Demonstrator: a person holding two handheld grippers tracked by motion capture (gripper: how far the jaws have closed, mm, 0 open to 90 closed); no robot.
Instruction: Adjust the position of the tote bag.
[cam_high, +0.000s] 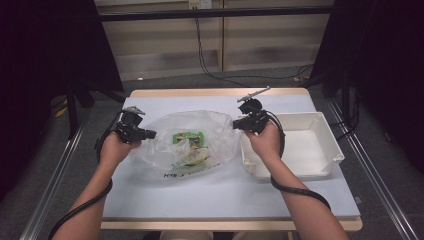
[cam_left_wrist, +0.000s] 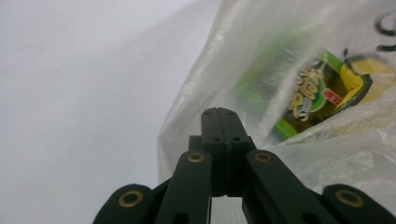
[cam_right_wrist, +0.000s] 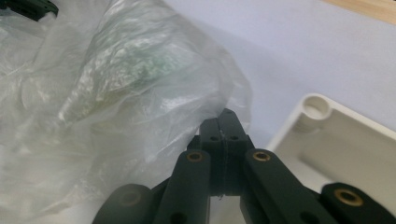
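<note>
The clear plastic bag (cam_high: 187, 140) lies centre frame on the table (cam_high: 225, 195), left of the white tray (cam_high: 300, 145). The left gripper (cam_high: 150, 134) and right gripper (cam_high: 236, 123) are each clenched on a bag edge. Black handwriting on the bag and the green packet's (cam_left_wrist: 310, 93) label are illegible.

Even overhead light is falling on the table (cam_high: 220, 192) in the high view, leaving its pale top bright while the far left and far right corners are sinking into near-black. Soft, short shadows are lying under the forearms. The plastic bag (cam_high: 186, 139) is catching mild glare on its creases (nothing is blown out). In the left gripper view the bag's printed packets (cam_left_wrist: 322, 88) are smearing with blur and the left half is washing out to grey-white. The right gripper view is staying sharper near its jaws, softening farther off.
</note>
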